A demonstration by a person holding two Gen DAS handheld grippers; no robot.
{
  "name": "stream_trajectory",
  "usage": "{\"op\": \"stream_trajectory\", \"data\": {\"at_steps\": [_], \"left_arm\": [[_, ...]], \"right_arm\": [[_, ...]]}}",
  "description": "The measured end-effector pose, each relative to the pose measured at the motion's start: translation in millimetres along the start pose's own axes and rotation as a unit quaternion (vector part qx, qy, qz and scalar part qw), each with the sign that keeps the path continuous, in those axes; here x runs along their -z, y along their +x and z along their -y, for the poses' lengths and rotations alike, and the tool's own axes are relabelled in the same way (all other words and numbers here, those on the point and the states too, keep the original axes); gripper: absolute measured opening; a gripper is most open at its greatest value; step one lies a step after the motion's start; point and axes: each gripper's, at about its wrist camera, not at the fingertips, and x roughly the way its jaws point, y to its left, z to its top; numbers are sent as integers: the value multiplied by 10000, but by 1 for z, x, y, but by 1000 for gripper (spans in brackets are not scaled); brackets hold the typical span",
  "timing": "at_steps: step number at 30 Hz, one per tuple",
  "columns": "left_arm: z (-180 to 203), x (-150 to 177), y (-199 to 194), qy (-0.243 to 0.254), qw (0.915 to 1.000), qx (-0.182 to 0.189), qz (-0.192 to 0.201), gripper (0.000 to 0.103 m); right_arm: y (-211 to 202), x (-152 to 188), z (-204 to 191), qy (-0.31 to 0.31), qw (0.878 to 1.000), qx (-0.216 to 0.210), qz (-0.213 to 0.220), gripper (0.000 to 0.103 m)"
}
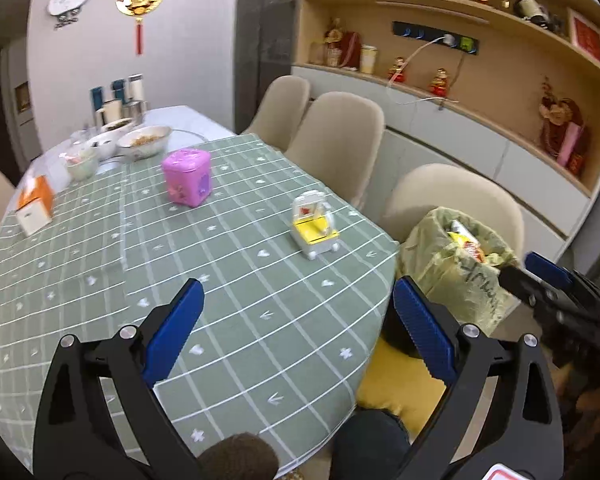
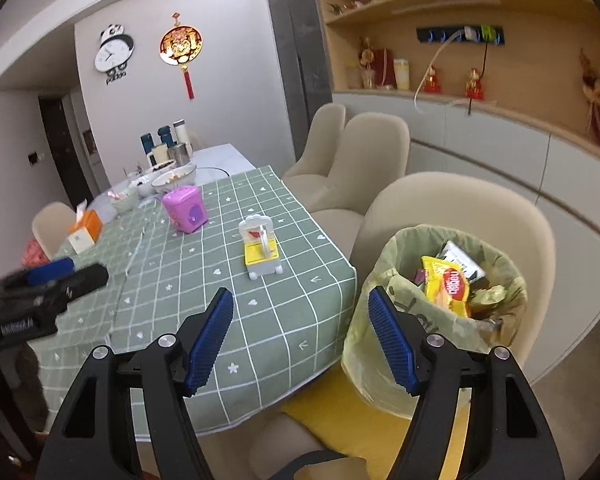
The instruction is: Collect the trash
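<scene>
A trash bin with a yellow-green bag (image 2: 400, 320) stands at the table's right, beside a beige chair; it also shows in the left wrist view (image 1: 452, 276). Inside lie a yellow snack wrapper (image 2: 448, 284) and other packets. My right gripper (image 2: 300, 336) is open and empty, over the table corner just left of the bin. My left gripper (image 1: 298, 328) is open and empty above the near table edge. The right gripper also shows in the left wrist view (image 1: 540, 276) next to the bin; the left gripper shows in the right wrist view (image 2: 60, 276), over the table's left side.
The green checked tablecloth (image 1: 228, 320) carries a pink box (image 1: 187, 176), a small white and yellow toy (image 1: 314, 226), an orange and white carton (image 1: 34, 206), and bowls and flasks at the far end (image 1: 140, 140). Beige chairs (image 1: 336, 136) line the right side. A yellow cushion (image 2: 340, 412) lies below.
</scene>
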Motion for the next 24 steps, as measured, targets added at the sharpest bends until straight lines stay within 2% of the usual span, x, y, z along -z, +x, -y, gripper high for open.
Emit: {"op": "stream_trajectory", "data": {"at_steps": [7,24], "left_arm": [[10,6,-18,197,9996,-6,191,91],[4,8,-32,226,9987,-204,398,91]], "right_arm": [[-13,17,-19,-82,10000,41,-21,66],[-27,16,-26,-105,9997,113,202,66]]}}
